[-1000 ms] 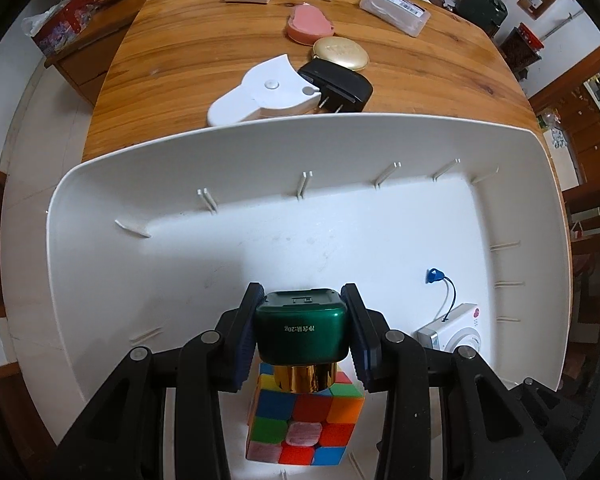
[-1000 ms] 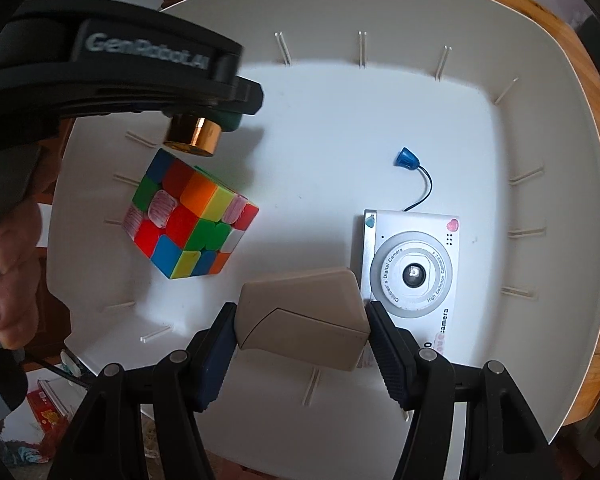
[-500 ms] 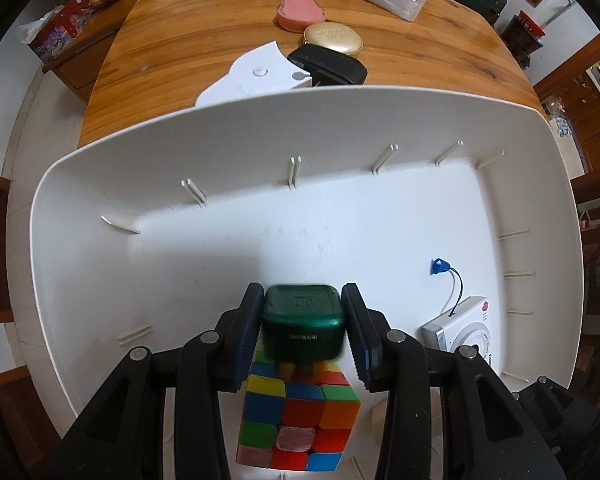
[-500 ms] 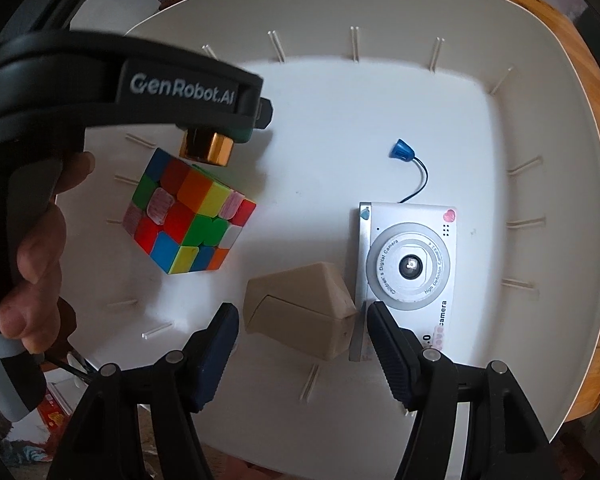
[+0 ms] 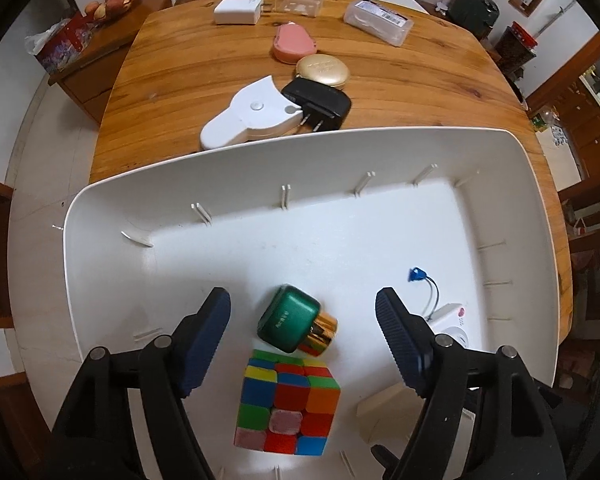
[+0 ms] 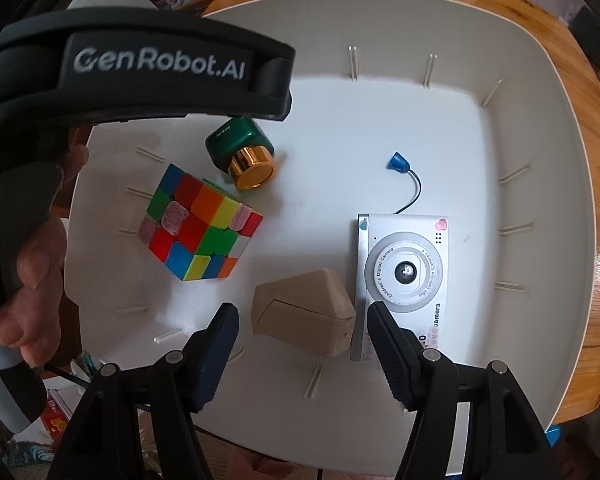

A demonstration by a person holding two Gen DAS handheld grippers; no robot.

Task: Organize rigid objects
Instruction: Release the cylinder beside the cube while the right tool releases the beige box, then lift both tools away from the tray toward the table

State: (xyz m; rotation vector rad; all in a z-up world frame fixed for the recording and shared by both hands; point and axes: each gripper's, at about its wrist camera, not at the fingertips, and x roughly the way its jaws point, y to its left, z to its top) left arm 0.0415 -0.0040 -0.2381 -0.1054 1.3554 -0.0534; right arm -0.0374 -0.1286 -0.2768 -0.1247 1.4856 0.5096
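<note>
A big white tray [image 5: 112,216] [image 6: 540,92] sits on the wooden table. In it lie a green and gold jar [image 5: 294,326] [image 6: 242,152] on its side, a colourful puzzle cube [image 5: 288,404] [image 6: 198,226], a beige block [image 6: 304,314] [image 5: 384,412] and a white toy camera [image 6: 404,272] [image 5: 450,320]. My left gripper [image 5: 302,340] is open above the jar, which lies loose between the fingers. My right gripper [image 6: 302,350] is open, the beige block lying free between its fingers.
Beyond the tray on the table [image 5: 188,72] lie a white tape dispenser [image 5: 252,118], a black charger [image 5: 320,104], a gold compact [image 5: 322,72], a pink case [image 5: 294,42], a white adapter [image 5: 238,10] and clear boxes [image 5: 378,20]. A hand [image 6: 32,264] holds the left gripper.
My left gripper opened and let the green jar fall onto its side by the cube. My right gripper opened and released the beige block, then drew back a little.
</note>
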